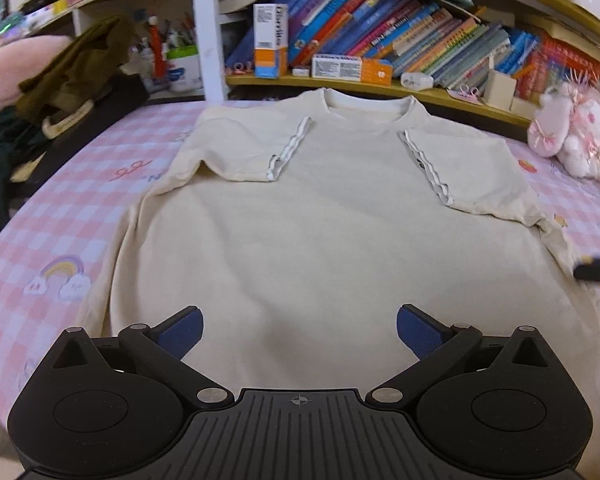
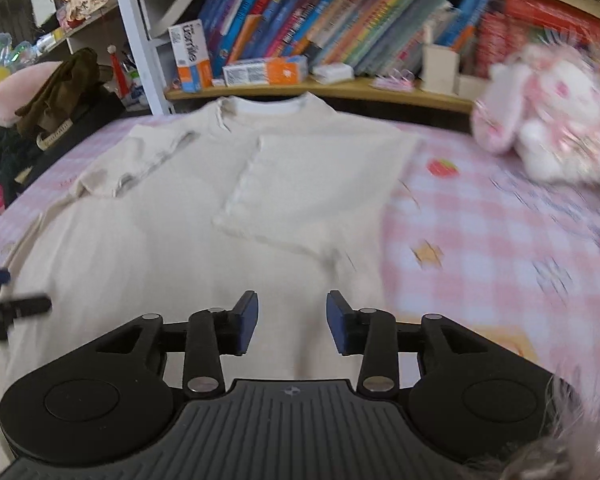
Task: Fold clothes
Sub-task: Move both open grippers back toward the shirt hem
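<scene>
A bed covered with a pink-and-white checked sheet [image 1: 60, 216] printed with rainbows and small cartoon figures carried everything. Directly on it lay a cream short-sleeved T-shirt [image 1: 320, 240], spread flat with its collar toward the shelves and both sleeves folded inward onto the chest. At the sheet's far right corner sat a pink-and-white plush rabbit [image 1: 572, 132], well apart from the shirt. At the far left edge a heap of dark clothes with an olive-brown garment on top [image 1: 72, 72] rested beside a pale pink cushion [image 1: 4, 68]. Behind the bed, a wooden shelf [image 1: 380, 88] bore leaning rows of colourful books [image 1: 380, 32], white-and-orange cartons [image 1: 270, 40] and a small cream box [image 1: 498, 88].
</scene>
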### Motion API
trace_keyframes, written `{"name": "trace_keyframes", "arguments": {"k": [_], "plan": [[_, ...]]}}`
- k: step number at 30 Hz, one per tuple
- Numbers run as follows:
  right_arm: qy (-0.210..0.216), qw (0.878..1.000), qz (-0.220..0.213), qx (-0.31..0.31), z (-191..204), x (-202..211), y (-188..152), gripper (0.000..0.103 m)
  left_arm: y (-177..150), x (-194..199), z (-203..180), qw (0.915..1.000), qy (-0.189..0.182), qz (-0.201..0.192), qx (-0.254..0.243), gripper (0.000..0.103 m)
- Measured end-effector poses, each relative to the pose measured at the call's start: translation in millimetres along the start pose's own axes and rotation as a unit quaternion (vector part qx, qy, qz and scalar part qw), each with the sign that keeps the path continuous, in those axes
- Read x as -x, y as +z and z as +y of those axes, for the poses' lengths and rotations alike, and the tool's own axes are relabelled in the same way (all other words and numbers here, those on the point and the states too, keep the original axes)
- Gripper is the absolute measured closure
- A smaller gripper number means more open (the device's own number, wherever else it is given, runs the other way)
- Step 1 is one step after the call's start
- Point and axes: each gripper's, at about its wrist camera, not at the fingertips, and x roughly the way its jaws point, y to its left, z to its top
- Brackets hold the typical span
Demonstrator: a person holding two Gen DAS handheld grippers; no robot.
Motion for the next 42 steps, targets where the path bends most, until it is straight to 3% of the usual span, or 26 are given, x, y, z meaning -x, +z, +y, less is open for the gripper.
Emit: {"name": "trace_keyframes", "arguments": {"k": [9,17,19,22,33,42], "plan": [[-0.007,0.999,0.012,-0.032,-12,25,-29,0.058,-7,13,-1,0.9995,-0.009,-0.004,0.028,0.000],[-0.041,0.997,-0.013,-0.065,-3,50,-39,0.046,-9,27,10,0.9985,-0.043,-0.030,-0.015,0.000],[-0.056,0.995,-0.019,-0.079,4,57,-43,0.045,-10,34,17,0.9977,-0.054,-0.036,-0.019,0.000],[-0.071,0.992,-0.033,-0.095,21,68,-48,0.034,-17,46,36,0.9963,-0.067,-0.052,-0.014,0.000],[-0.105,0.987,-0.041,-0.115,104,103,-95,0.033,-60,81,114,0.9962,-0.077,-0.042,0.000,0.000],[-0.131,0.979,-0.036,-0.152,143,124,-137,0.033,-80,87,147,0.9968,-0.077,-0.021,0.002,0.000]]}}
